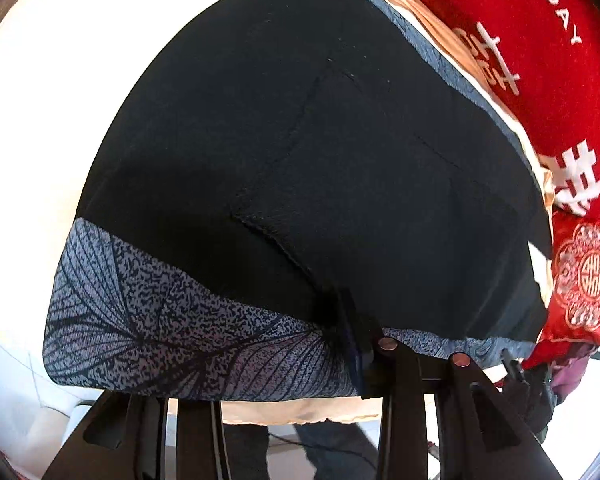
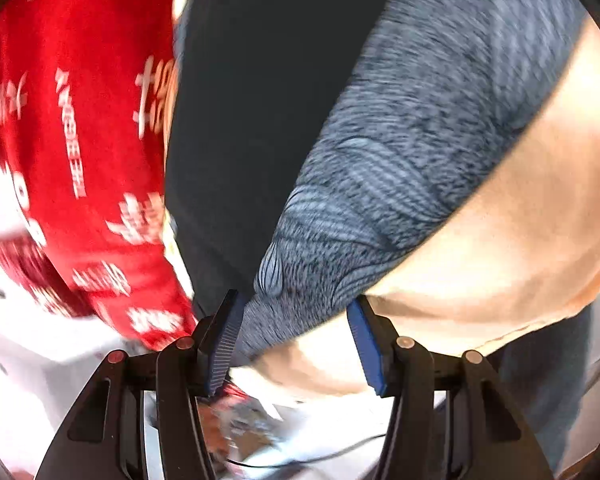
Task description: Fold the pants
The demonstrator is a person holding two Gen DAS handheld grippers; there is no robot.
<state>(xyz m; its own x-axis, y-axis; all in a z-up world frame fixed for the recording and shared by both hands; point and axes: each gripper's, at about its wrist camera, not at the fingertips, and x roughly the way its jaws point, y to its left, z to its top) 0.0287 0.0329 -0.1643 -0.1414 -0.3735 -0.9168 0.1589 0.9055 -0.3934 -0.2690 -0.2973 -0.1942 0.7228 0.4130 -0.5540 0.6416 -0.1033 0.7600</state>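
Black pants (image 1: 300, 140) spread flat on a peach sheet (image 2: 520, 240), just beside a red cloth (image 1: 520, 40) printed with white characters. Grey patterned band (image 1: 172, 312) along the near edge, turned toward both cameras, presumably so that this edge can be lifted and carried over for a fold.

Left gripper (image 1: 284, 360) at the band's lower margin, one blue-padded finger against puckered black fabric, the other hidden behind the band. Impossible to say whether pinching or merely resting there.

Right gripper (image 2: 296, 340) spread wide, fingers (image 2: 224, 340) released, a corner of the band lying between them and touching the left pad only. Probably placed to take that corner, though heavy blur in the right wrist view leaves the contact uncertain.

Judged early in the fold: no layer yet doubled over.
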